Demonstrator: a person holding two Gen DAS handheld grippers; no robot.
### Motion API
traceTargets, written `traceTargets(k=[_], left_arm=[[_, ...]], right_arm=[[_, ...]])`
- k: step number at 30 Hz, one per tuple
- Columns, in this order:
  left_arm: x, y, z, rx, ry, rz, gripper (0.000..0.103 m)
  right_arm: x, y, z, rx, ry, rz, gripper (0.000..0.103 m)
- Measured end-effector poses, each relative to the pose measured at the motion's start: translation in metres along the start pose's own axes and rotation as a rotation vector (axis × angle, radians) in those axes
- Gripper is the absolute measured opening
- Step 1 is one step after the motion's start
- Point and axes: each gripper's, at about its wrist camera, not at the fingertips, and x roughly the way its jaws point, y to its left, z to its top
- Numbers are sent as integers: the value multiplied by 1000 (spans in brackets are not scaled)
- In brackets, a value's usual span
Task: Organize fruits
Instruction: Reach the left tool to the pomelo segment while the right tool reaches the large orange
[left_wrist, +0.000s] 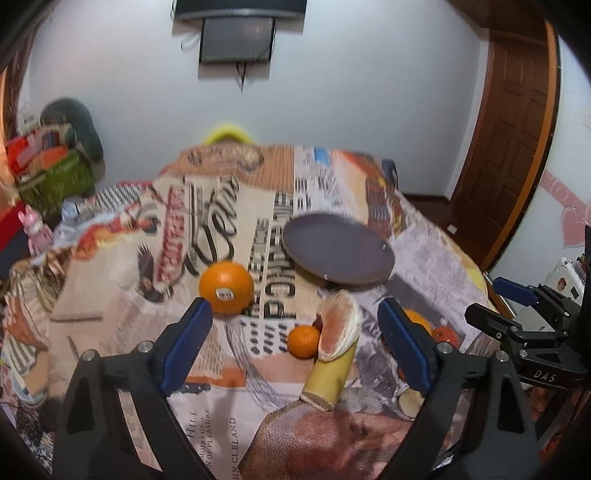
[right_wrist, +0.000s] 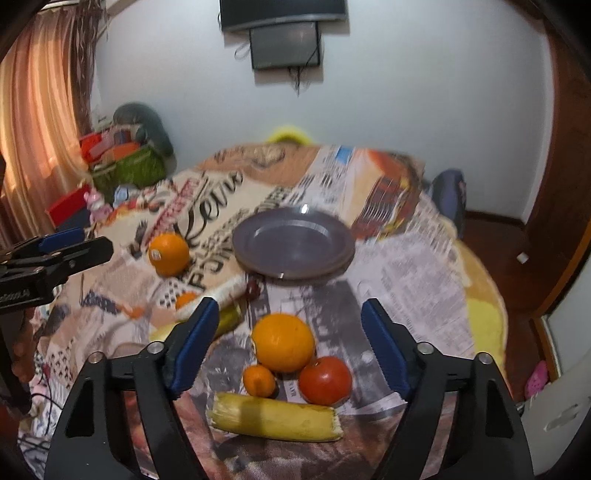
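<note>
Two stacked grey plates (right_wrist: 293, 245), round and smooth, sit bare at twelve o'clock. The right gripper (right_wrist: 288, 347) gapes, unclenched, over a dimpled orange (right_wrist: 283, 341), glossy tomato (right_wrist: 325, 380) and ridged yellow stalk (right_wrist: 275, 417). The left gripper (left_wrist: 295, 343) hangs released above a pomelo wedge (left_wrist: 340, 325).

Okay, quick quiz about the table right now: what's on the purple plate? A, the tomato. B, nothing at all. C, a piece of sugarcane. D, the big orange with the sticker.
B: the purple plate shows only its bare surface, while the orange with the sticker, the tomato and the sugarcane piece all lie on the printed tablecloth.
</note>
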Motion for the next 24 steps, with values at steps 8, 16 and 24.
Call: traceTargets(k=[8,16,24], left_arm=[[43,12,-9,-27,113,-19,86],[66,-5,-1,38,145,-77,86],[96,-25,1,89,206,-121,80]], right_arm=[[45,-6,-8,10,123,67,67],[78,-7,-11,-6,194,75,67],[96,-15,-17,6,241,111,67]])
